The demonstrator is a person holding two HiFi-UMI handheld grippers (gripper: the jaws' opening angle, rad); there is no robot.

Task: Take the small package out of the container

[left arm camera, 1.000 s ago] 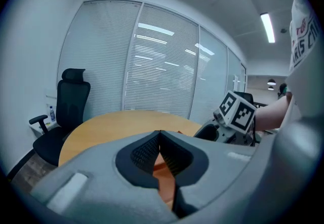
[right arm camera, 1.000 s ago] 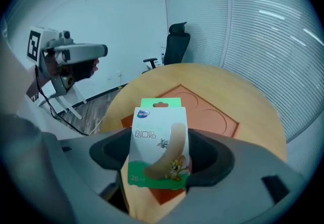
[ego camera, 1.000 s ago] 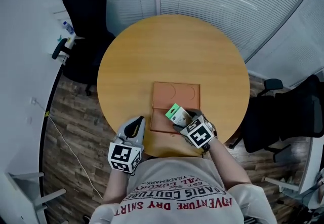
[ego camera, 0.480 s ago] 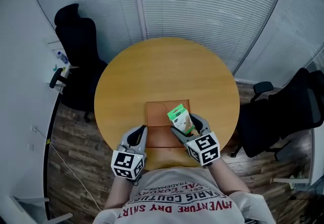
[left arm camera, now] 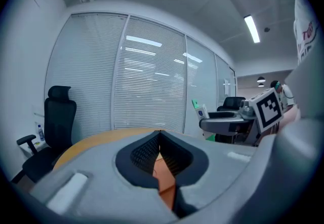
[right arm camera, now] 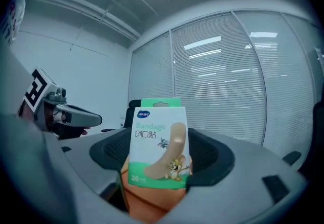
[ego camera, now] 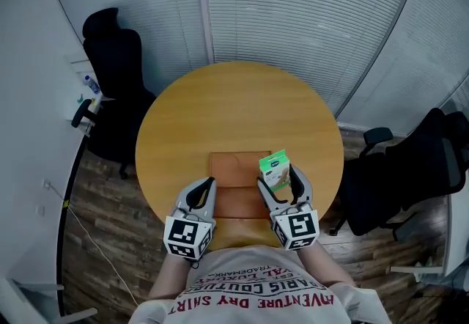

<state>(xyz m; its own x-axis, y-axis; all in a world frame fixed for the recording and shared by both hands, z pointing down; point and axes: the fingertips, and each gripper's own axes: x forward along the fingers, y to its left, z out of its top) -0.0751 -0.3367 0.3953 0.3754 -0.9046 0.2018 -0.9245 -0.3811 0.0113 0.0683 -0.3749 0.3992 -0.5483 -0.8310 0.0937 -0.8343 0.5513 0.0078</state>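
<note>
A small green-and-white bandage package stands upright between the jaws of my right gripper, which is shut on it. It is held above the right edge of the flat terracotta container on the round wooden table. In the right gripper view the package fills the middle, with the container below it. My left gripper is shut and holds nothing, at the container's front left edge. Through its closed jaws in the left gripper view I see a strip of the container.
A black office chair stands at the table's left, and another chair at its right. Window blinds run along the far wall. The person's torso in a printed shirt is at the table's near edge.
My right gripper has carried the package up and to the right, from over the container's front to above its right edge. The left gripper has stayed at the front left.
</note>
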